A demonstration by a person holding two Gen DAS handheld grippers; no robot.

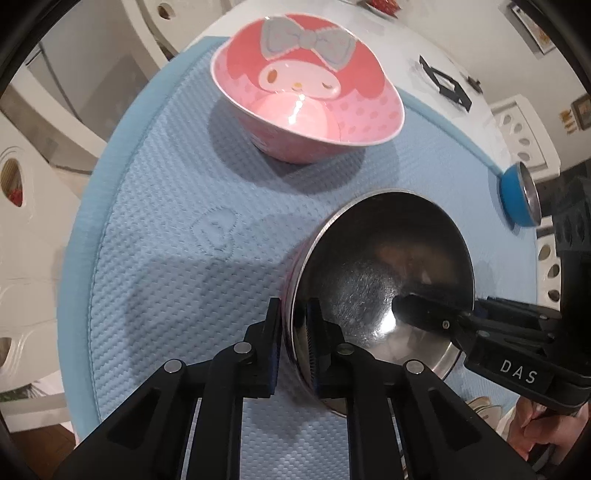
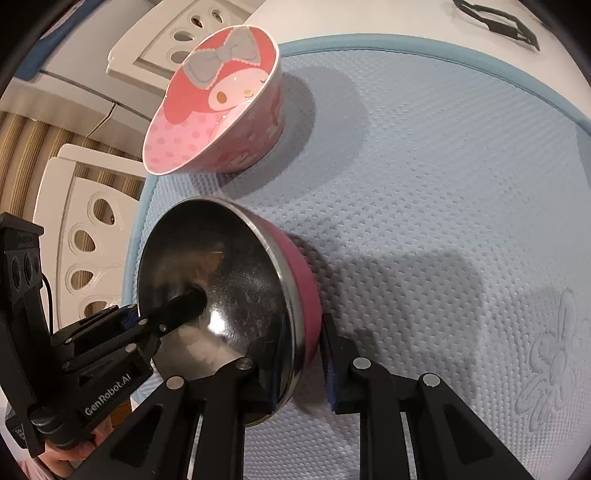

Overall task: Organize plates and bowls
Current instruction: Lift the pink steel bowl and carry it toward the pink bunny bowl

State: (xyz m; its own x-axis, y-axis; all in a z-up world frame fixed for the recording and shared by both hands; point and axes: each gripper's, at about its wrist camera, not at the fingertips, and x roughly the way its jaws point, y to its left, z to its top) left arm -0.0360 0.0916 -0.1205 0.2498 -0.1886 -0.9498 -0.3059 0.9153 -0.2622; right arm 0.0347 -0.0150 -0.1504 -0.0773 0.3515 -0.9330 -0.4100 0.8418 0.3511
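A steel bowl (image 1: 388,266) (image 2: 221,266) with a pink outside rests on the light blue mat (image 1: 166,206) (image 2: 424,184). My left gripper (image 1: 295,332) (image 2: 142,310) is shut on its rim, one finger inside and one outside. My right gripper (image 2: 301,369) (image 1: 469,306) is shut on the opposite rim in the same way. Beyond it a pink bowl (image 1: 306,99) (image 2: 214,107) with a cartoon face and a grey bow stands on the mat, apart from both grippers.
A small blue bowl (image 1: 521,195) with a steel inside sits at the mat's right edge. A black object (image 1: 447,85) (image 2: 498,22) lies on the white table beyond the mat. White chairs (image 2: 92,236) stand around the table.
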